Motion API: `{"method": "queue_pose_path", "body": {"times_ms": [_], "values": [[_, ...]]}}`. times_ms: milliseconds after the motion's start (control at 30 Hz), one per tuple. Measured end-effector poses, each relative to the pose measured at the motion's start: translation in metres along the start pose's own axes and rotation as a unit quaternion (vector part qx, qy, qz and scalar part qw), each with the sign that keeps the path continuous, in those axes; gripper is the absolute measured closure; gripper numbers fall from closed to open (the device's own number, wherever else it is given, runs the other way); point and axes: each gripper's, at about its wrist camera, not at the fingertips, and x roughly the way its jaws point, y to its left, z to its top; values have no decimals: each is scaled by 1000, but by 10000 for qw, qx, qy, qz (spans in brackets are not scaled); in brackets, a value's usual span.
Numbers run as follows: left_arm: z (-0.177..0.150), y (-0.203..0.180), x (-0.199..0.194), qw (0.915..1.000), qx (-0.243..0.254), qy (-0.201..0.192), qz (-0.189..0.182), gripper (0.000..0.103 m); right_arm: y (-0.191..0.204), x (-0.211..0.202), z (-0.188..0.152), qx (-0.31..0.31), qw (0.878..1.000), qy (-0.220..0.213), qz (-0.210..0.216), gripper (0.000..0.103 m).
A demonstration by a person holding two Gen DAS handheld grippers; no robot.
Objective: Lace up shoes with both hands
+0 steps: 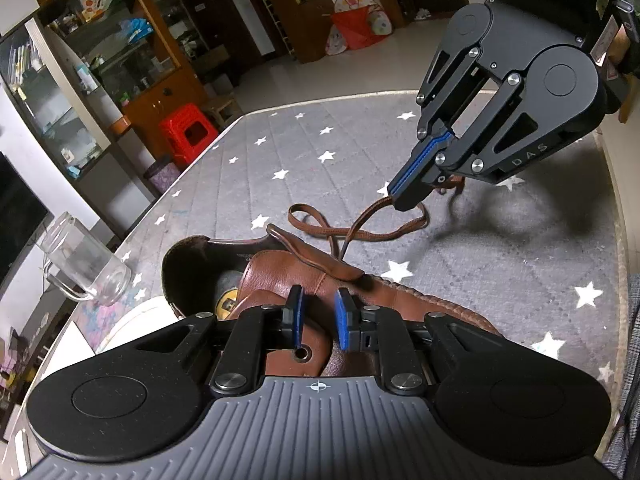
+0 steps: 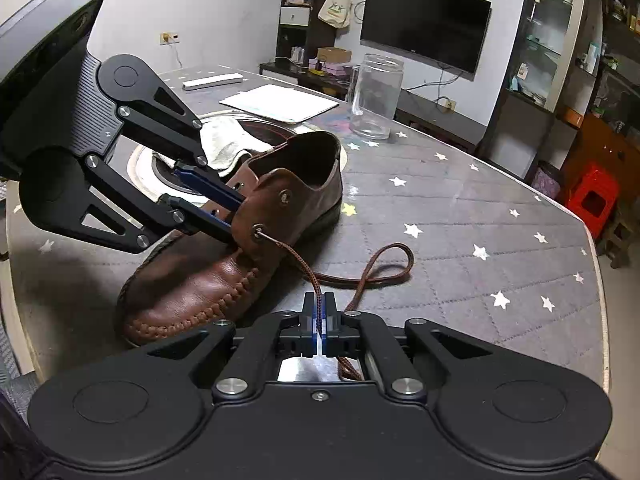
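Lace (image 2: pixel 320 276) clamped in right claw (image 2: pixel 319 312); draw taut from shoe (image 2: pixel 224 264) eyelet (image 2: pixel 257 230). Left claw (image 1: pixel 318 316), jaws apart, straddles the shoe's flap.

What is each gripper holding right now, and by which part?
The right gripper pinches the brown lace on the stretch coming out of the shoe's lower eyelet. The left gripper is open around the shoe's flap, gripping nothing.

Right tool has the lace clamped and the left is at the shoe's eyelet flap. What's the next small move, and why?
Probably pull the right tool gently away from the brown leather shoe. It is shut on the brown braided lace, which runs out of the lower eyelet, with a loose loop lying on the star-patterned grey table cover. The left tool, open, straddles the flap to steady it.
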Motion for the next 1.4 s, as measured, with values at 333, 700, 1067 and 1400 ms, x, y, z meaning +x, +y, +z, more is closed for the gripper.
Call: {"method": "queue_pose_path", "body": {"times_ms": [333,700,1067,1400], "values": [[8,-14,5,9998,216,6,0,85,10,1,5,-162,9998,-26,146,101],[15,-31,13,9955,945,3,-21,94,14,1,8,-311,9993,-42,203,101],[1,-37,2,9987,-76,-272,430,100,16,-2,8,-237,9996,-86,155,97],[-3,-41,-39,9840,-761,-577,1501,100,30,-10,17,-371,9983,-423,134,91]]}}
